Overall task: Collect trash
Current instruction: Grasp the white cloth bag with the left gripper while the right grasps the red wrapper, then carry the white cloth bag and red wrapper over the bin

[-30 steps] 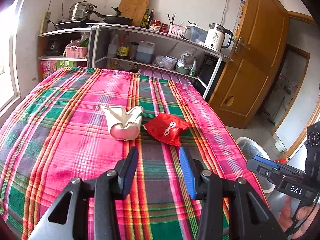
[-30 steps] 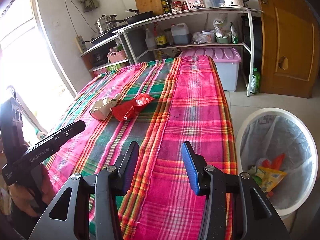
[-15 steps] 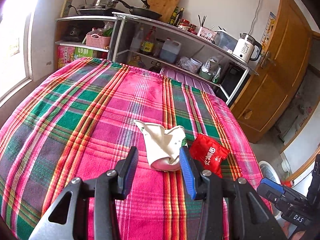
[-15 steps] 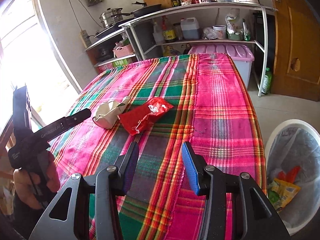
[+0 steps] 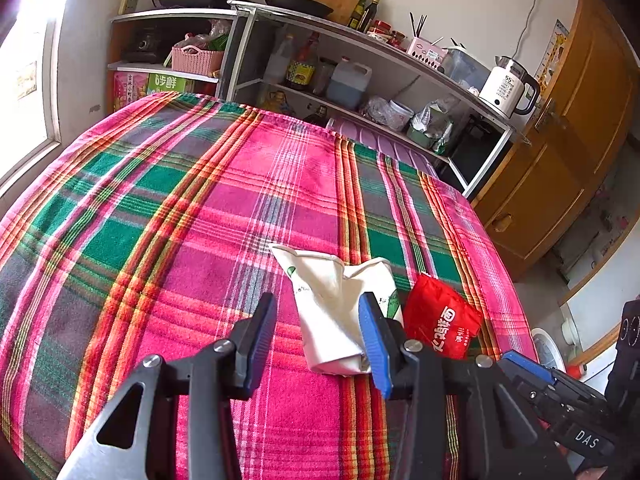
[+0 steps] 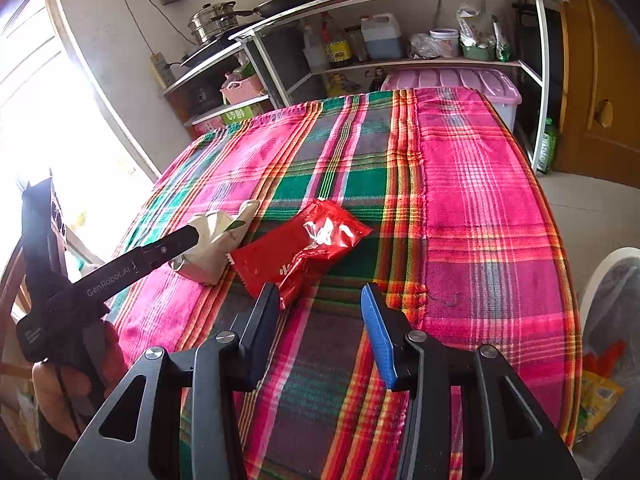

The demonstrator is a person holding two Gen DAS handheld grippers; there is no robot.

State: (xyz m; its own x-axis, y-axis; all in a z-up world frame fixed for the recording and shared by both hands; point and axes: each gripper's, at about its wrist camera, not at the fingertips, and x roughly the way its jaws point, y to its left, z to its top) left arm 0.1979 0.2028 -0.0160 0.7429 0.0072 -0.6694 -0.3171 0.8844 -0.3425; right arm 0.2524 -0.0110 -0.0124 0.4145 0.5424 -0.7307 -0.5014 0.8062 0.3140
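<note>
Crumpled white paper cup lies on side on plaid tablecloth, mouth toward shelves; red snack wrapper just beside it on right, touching or nearly so

Left gripper fingers spread wide, cup between them, blue right finger against cup wall, nothing pinched

Right gripper fingers spread, empty, above cloth just short of wrapper

White trash bin on floor past table's right edge, wrappers inside

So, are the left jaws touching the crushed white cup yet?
Cannot tell. In the left wrist view the crushed white cup sits between the open left gripper jaws, one overlapping it; the right wrist view shows no gap either.
</note>
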